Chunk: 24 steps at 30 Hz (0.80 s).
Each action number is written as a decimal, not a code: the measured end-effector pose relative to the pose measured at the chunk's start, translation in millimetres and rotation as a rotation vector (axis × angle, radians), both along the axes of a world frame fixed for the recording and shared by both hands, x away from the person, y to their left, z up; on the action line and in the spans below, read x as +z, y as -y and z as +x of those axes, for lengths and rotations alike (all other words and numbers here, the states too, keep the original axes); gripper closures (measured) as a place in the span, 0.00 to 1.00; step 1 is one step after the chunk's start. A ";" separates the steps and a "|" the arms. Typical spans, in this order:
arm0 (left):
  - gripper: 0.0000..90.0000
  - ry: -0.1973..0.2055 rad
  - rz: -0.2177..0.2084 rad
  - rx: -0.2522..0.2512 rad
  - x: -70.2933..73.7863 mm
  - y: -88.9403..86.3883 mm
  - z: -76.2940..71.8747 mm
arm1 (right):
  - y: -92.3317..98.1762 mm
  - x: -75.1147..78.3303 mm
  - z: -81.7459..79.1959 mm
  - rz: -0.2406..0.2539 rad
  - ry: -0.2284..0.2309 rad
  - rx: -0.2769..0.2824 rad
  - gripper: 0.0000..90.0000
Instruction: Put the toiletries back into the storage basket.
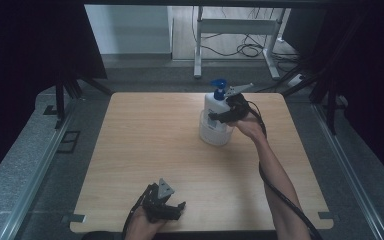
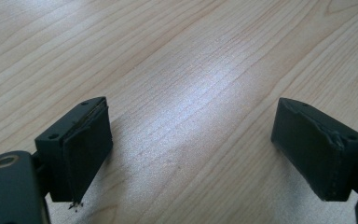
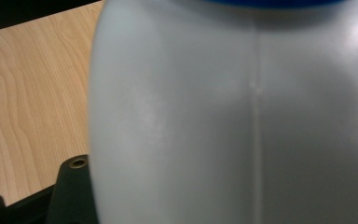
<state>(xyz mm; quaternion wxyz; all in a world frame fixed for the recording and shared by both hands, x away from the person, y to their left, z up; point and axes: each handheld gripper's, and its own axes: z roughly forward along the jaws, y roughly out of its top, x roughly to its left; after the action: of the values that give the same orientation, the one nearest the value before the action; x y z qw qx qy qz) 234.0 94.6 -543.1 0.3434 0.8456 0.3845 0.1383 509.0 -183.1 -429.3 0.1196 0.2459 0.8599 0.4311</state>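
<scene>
Jaws of my right gripper (image 1: 219, 116) clamp the upright pump bottle (image 1: 215, 107) at the worktop's (image 1: 145, 145) far right, axis vertical; left gripper (image 2: 191, 144) jaws gape wide, well apart.

You are working in a lab-style recording station, not a home or a shop. The wooden table (image 1: 145, 150) stands alone as a bare work surface, fixed at its near corners by small metal brackets (image 1: 73, 218). Dark curtains (image 1: 35, 45) hang at both sides and close the station off. Grey aluminium rails (image 1: 35, 172) run along the floor on either side of the table. Beyond the far edge you see a grey floor, the white metal legs of a desk frame (image 1: 235, 30), and loose black cables (image 1: 247, 49) lying across the floor. A white wall panel (image 1: 127, 27) closes the back.
</scene>
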 end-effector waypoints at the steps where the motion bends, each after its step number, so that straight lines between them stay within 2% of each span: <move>1: 0.13 0.000 0.000 0.000 0.0 0.0 0.0 | -0.2 -0.3 -0.5 0.003 0.001 0.001 0.39; 7: 0.13 0.000 0.000 0.000 0.0 0.0 0.0 | -4.0 0.3 -3.8 0.006 0.012 0.006 0.31; 8: 0.13 0.000 0.000 0.000 0.0 0.0 0.0 | -4.3 1.0 -4.5 0.007 0.028 -0.001 0.28; 11: 0.13 0.000 -0.002 0.000 -0.1 0.1 0.0 | -4.0 5.7 -5.4 0.037 0.034 -0.016 0.26; 24: 0.13 0.001 0.001 -0.001 0.0 0.0 0.1 | -1.8 25.9 -13.0 0.046 0.072 -0.033 0.17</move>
<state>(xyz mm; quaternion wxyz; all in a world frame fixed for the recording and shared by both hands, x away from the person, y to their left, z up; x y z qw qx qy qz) 234.1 94.6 -543.1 0.3434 0.8459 0.3838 0.1385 496.0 -181.4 -403.4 0.1517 0.2471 0.8408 0.4571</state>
